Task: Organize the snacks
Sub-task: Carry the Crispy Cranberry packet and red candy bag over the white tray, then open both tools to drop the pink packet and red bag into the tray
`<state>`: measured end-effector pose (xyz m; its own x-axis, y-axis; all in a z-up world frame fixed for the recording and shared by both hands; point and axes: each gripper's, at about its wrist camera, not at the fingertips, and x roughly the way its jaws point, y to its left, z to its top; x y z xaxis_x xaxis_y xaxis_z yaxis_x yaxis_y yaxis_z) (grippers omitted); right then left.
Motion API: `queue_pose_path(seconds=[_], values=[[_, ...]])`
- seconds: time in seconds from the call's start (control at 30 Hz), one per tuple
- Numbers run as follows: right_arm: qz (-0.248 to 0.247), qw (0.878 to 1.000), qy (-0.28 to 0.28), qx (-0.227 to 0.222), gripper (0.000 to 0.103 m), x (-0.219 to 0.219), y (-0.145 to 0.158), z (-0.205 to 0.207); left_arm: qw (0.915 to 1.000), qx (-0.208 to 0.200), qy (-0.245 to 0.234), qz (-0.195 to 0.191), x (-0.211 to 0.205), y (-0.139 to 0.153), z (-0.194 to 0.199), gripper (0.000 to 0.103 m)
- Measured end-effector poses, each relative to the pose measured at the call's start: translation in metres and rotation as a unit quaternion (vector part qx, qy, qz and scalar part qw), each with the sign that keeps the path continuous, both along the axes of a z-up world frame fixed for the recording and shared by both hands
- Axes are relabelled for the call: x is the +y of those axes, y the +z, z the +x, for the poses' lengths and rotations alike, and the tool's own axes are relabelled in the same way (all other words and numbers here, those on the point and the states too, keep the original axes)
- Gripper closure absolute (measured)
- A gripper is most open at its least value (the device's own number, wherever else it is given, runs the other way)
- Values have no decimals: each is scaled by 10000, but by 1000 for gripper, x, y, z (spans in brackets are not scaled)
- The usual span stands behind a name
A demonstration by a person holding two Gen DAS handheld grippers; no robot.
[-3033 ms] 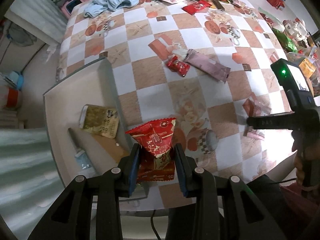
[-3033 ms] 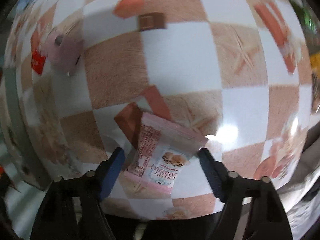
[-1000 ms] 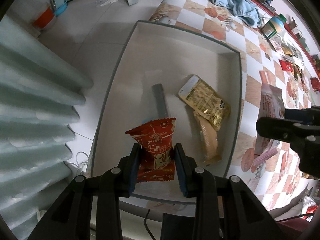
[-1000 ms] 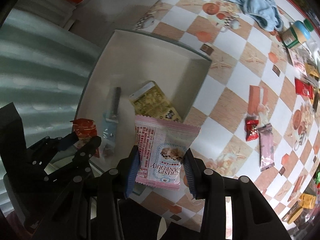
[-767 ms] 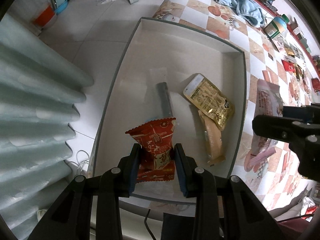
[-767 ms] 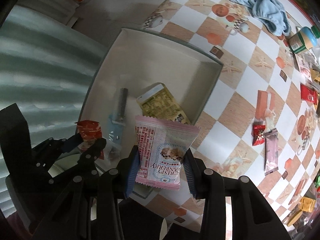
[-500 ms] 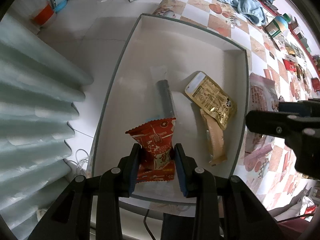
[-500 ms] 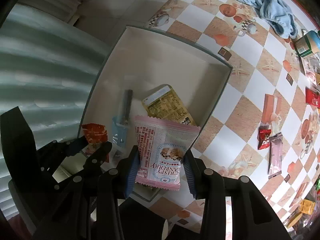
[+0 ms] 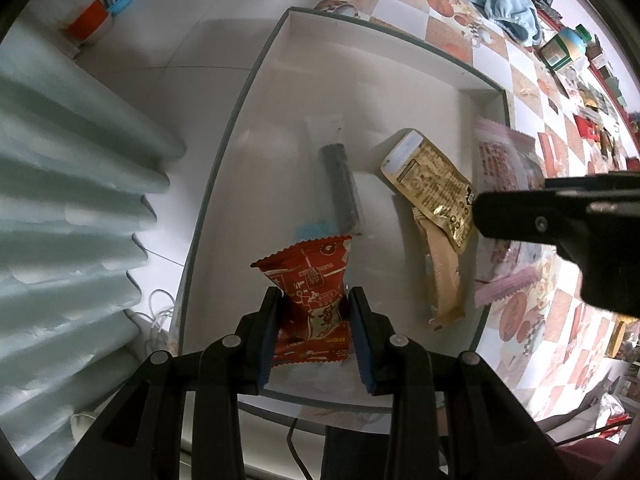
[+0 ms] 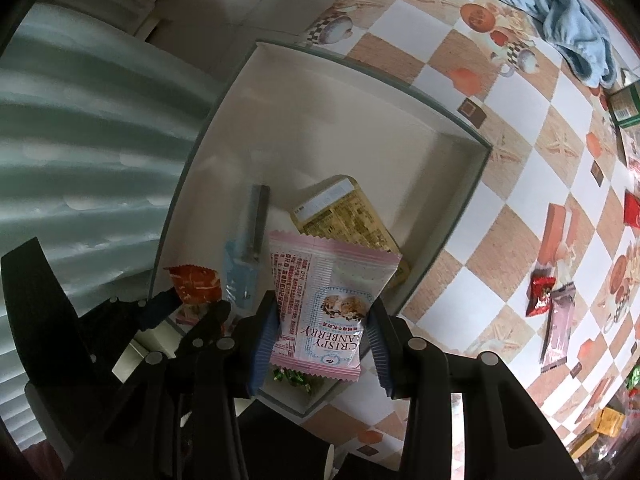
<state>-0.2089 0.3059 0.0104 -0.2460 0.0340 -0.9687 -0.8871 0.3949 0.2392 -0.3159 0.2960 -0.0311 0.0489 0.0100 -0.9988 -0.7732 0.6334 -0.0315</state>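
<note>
My left gripper is shut on a red snack packet and holds it above the near end of the white box. My right gripper is shut on a pink cranberry packet and holds it above the box's near right part; it also shows in the left wrist view. Inside the box lie a gold packet, a dark stick packet and a tan packet.
The checkered tablecloth lies right of the box with a small red packet and a mauve bar. A blue towel lies far back. A pale curtain hangs at left beside a tiled floor.
Both grippers moved from the tablecloth to over the box, each still holding its packet. In the last second the right gripper has shifted further over the box's right side.
</note>
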Motion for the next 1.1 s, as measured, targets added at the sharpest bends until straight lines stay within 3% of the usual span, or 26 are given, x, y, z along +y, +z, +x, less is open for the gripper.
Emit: queue_pose_path(seconds=[0.4,0.5,0.57,0.63,0.7,0.8,1.03,1.07,1.1], values=[[18,10000,-42,23,59,2,-5,-4,10000,31,-57,3,-6,-1,4,66],[21,9999,-128,62,58,1,-7,-2,10000,14,-94,10,-8,1,4,63],[15,9998,-189,94,58,-3,-6,2,9999,44,-122,34,-10,2,5,56],[6,9997,-225,115,53,-5,-7,4,9999,45,-126,74,-12,4,5,40],[39,9996,-277,107,33,-8,-6,7,9998,22,-133,115,-14,7,5,34],[122,9993,-354,96,33,-12,-2,11,9998,57,-134,163,-16,9,6,27],[170,9979,-592,195,33,-29,3,26,9995,73,-216,240,-25,18,15,25],[162,9975,-649,205,28,-34,4,30,9994,64,-243,244,-26,19,17,25],[141,9971,-715,205,13,-39,4,33,9993,46,-284,249,-29,21,20,25]])
